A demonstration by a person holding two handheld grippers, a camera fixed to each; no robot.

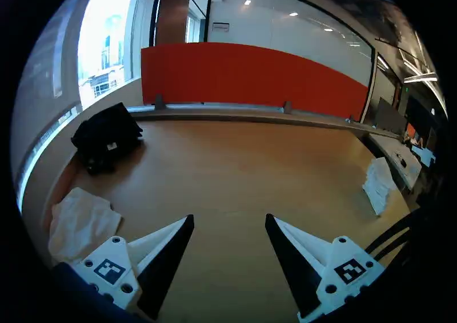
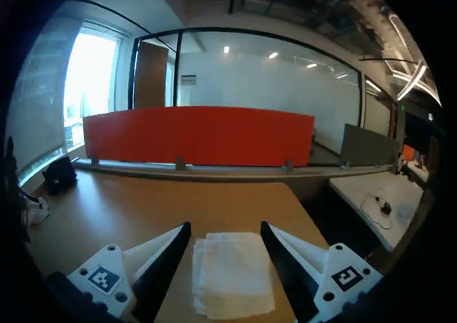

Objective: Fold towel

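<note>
We judge part done: the folded white towel stack [image 2: 234, 271] lies at six o'clock, flanked by the spread right hand-held gripper [image 2: 224, 226]. The left hand-held gripper [image 1: 229, 216] is spread too; a crumpled white towel [image 1: 80, 223] at eight o'clock is yet to fold.

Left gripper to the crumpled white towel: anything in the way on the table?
Nothing visible. The crumpled towel lies just beside the left gripper, whose fingers are open, with only wooden table between them. The black bag sits farther back, beyond the towel and off that path.
</note>
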